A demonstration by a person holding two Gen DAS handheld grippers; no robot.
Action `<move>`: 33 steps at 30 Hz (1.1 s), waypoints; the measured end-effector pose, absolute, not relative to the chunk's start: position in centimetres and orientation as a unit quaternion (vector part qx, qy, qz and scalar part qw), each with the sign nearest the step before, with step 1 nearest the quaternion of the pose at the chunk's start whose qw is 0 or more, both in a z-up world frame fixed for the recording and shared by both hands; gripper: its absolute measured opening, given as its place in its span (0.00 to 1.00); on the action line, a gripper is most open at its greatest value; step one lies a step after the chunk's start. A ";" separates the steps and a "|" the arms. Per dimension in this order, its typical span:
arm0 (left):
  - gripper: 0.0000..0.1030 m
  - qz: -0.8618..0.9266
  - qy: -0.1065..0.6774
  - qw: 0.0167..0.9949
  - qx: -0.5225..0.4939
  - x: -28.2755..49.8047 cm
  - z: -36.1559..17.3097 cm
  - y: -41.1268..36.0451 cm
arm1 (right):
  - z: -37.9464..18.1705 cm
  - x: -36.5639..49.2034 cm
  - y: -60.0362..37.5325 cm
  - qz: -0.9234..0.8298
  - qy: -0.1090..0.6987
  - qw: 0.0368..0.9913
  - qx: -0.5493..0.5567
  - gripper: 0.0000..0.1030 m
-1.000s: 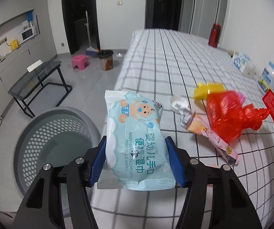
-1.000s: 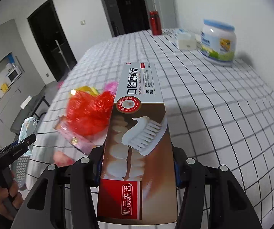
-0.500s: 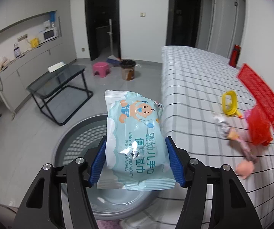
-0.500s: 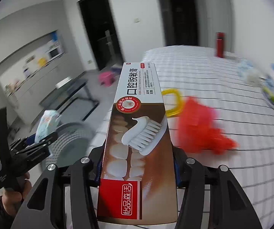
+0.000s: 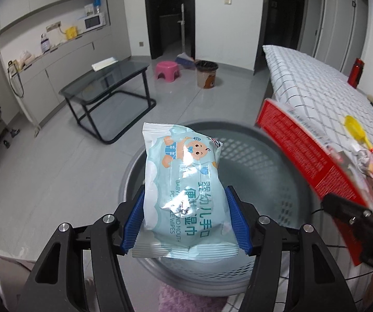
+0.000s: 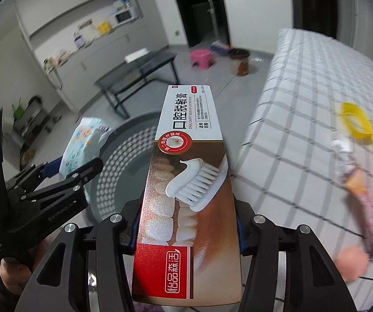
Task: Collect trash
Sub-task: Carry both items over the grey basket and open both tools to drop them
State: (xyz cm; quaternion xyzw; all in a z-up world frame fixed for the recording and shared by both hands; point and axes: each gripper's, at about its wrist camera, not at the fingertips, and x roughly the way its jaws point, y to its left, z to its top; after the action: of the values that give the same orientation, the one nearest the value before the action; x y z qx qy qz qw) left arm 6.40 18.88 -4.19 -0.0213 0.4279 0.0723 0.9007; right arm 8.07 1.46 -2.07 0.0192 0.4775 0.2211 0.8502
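Below both of my grippers sits the grey perforated basket (image 5: pixel 269 161), its round mouth filling the floor beyond my fingers in both views. Beside it, off to the right of my grippers, runs the table with the checked cloth (image 6: pixel 303 83). My left camera shows the basket's whole rim and its far inner wall, while my right camera catches only its left part past the box. What the right view adds is my own left gripper (image 6: pixel 64 166) from the side, at the left edge, with my hand (image 6: pixel 12 275) under it. The left view in turn shows the red side of the toothpaste box (image 5: pixel 303 145) slanting in from the right, over the basket's right rim, with the black fingers of my right gripper (image 6: pixel 186 223) beneath it. That gripper is clamped on the box near its lower end, and the box juts forward, away from me, past the fingers. My left gripper's blue pads (image 5: pixel 134 215) squeeze the pack of baby wipes (image 5: pixel 186 189) from both sides, with its upper half standing clear above the fingers, over the basket's mouth. Smaller litter lies on the cloth well to the right, a yellow ring toy (image 6: pixel 355 124) among it, blurred.
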 end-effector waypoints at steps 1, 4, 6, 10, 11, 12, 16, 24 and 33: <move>0.57 0.074 0.430 0.899 -0.022 6.3 -4.5 19.1 | -2.3 8.1 2.0 0.225 0.484 0.846 0.017 0.50; 0.57 0.073 0.438 0.895 -0.029 6.5 -5.2 19.5 | -3.1 8.2 3.4 0.233 0.498 0.835 0.006 0.50; 0.57 0.071 0.442 0.894 -0.032 6.5 -5.7 19.4 | -3.5 8.3 4.0 0.237 0.506 0.829 0.002 0.50; 0.57 0.069 0.447 0.891 -0.040 6.9 -6.3 20.0 | -4.3 8.5 4.9 0.241 0.520 0.820 -0.005 0.50; 0.57 0.069 0.447 0.891 -0.041 6.9 -6.4 20.0 | -4.5 8.5 5.1 0.241 0.521 0.819 -0.007 0.50; 0.57 0.070 0.447 0.891 -0.042 6.9 -6.4 20.0 | -4.5 8.5 5.3 0.241 0.522 0.818 -0.007 0.50; 0.61 0.074 0.447 0.891 -0.043 7.0 -6.5 20.2 | -5.0 8.6 5.4 0.238 0.521 0.819 -0.008 0.50; 0.69 0.085 0.450 0.888 -0.046 6.6 -6.8 20.4 | -4.0 8.4 4.6 0.227 0.498 0.837 -0.010 0.63; 0.70 0.095 0.448 0.887 -0.050 6.2 -6.7 20.8 | -4.3 8.7 4.2 0.224 0.500 0.837 -0.004 0.63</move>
State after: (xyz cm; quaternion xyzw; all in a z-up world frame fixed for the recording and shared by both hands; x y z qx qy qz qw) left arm 6.24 20.82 -6.75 -0.0503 0.4485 0.0952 0.8873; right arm 8.70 4.17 -4.32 -0.0041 0.4999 0.2241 0.8366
